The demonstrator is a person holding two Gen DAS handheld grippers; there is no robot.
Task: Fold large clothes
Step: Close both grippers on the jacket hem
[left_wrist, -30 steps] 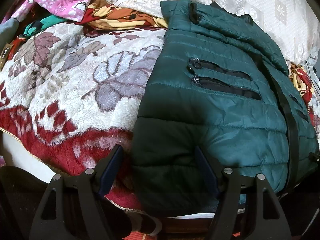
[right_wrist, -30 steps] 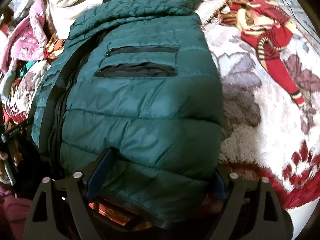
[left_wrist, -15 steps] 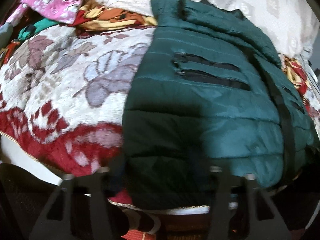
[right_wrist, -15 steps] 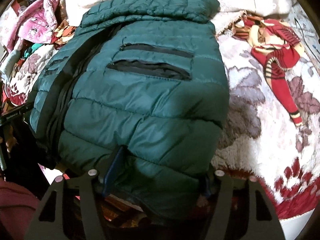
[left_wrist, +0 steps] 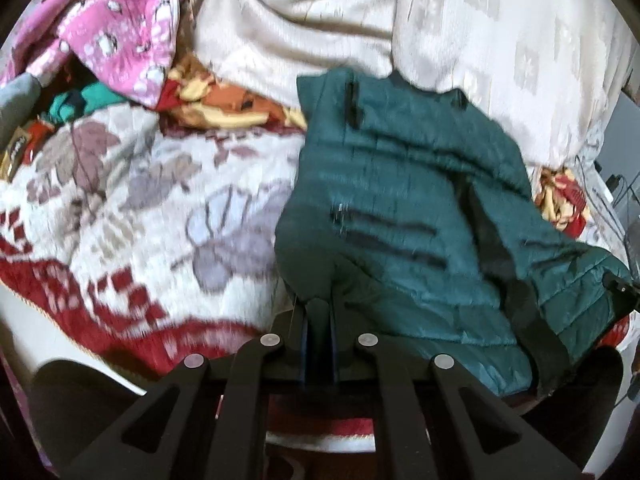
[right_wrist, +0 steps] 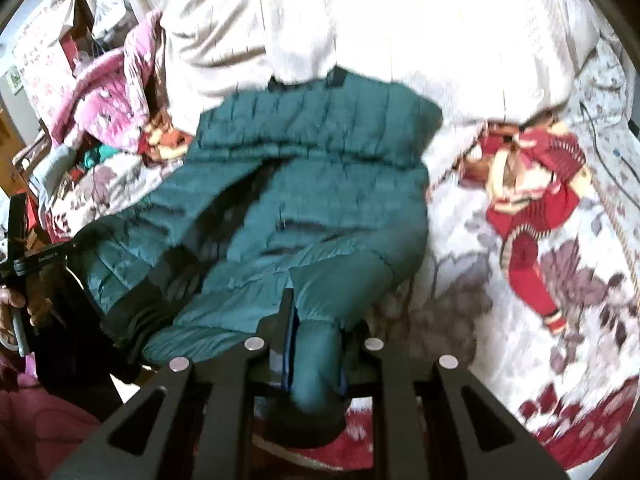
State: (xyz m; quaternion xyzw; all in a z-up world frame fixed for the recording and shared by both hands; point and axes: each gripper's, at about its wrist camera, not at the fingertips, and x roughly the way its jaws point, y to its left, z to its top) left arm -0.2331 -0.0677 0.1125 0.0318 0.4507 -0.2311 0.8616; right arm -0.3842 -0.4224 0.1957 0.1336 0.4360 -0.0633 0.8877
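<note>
A dark green quilted puffer jacket (left_wrist: 420, 216) lies front up on the bed, collar at the far end, with two black zip pockets showing. My left gripper (left_wrist: 318, 312) is closing tight, its pads pinching the near left corner of the hem, which is lifted. In the right wrist view the jacket (right_wrist: 320, 168) is bunched at the near edge. My right gripper (right_wrist: 314, 332) is closing on a thick roll of the hem, and its pads press on it. A hand with the left gripper's body (right_wrist: 24, 264) shows at that view's left edge.
A floral red and white blanket (left_wrist: 140, 208) covers the bed under the jacket. A cream quilted cover (left_wrist: 480, 40) is heaped behind it. Pink clothing (left_wrist: 112, 40) and orange patterned cloth (left_wrist: 224, 104) lie at the back left. A red striped garment (right_wrist: 532, 208) lies to the right.
Both grippers went from open around the jacket's hem to shut on it. Both have risen, pulling the hem up off the blanket so the jacket bunches.
</note>
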